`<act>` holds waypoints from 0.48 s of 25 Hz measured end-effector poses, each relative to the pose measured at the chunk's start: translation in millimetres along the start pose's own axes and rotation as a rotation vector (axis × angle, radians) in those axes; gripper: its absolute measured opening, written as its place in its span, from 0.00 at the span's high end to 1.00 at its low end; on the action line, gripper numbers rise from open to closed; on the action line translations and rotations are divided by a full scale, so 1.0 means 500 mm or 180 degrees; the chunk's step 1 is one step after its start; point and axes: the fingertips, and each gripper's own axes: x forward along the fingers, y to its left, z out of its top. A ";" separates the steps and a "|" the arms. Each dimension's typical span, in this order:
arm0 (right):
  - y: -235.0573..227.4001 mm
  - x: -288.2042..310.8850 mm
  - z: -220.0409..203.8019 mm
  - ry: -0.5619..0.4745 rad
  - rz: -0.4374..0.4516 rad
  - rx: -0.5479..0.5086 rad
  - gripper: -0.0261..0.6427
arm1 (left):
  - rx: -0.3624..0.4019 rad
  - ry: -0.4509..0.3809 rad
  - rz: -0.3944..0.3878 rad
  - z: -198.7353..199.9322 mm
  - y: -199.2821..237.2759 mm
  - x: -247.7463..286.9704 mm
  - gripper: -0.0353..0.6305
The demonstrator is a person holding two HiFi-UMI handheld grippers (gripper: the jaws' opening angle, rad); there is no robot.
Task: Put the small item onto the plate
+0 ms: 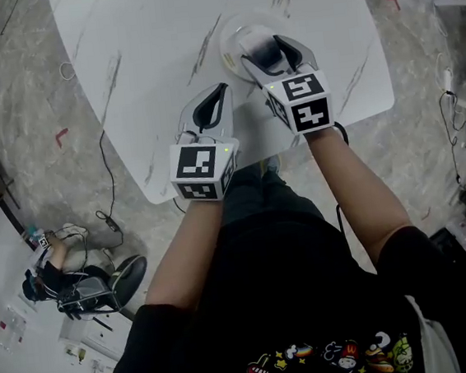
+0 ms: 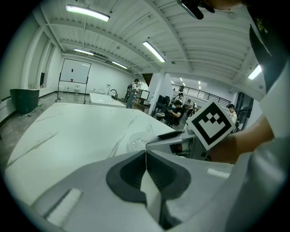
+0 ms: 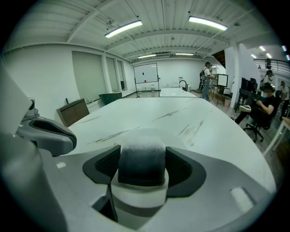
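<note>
right gripper is clamped on the small item, one pad on each flank, no gap showing. in the head view it sits upper centre of the frame, over the plate; can't tell whether it touches the plate yet. left gripper has its jaws pressed together on nothing, parked lower left of the right one over the table.

handling, judged: the item looks light and rigid, with a frosted surface, so probably not very slippery. it keeps its shape under the pads. side grip across the width is the sensible hold (nothing else to grab). the plate looks like clear glass, so set the item down gently.

orientation: stubby, no strong long axis. in the right gripper view the dark end is toward the top of the frame and the pale banded end toward the bottom. the axis seems to run along the jaws, not certain.
</note>
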 end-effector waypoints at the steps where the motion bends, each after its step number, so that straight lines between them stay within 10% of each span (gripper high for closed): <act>1: -0.001 0.003 0.000 0.0026 -0.0003 -0.0025 0.46 | -0.0003 0.0004 -0.0002 0.001 0.000 0.002 0.95; 12: -0.008 0.025 -0.002 0.0252 -0.0014 -0.0198 0.46 | -0.0027 0.0020 -0.0040 -0.005 -0.001 0.009 0.95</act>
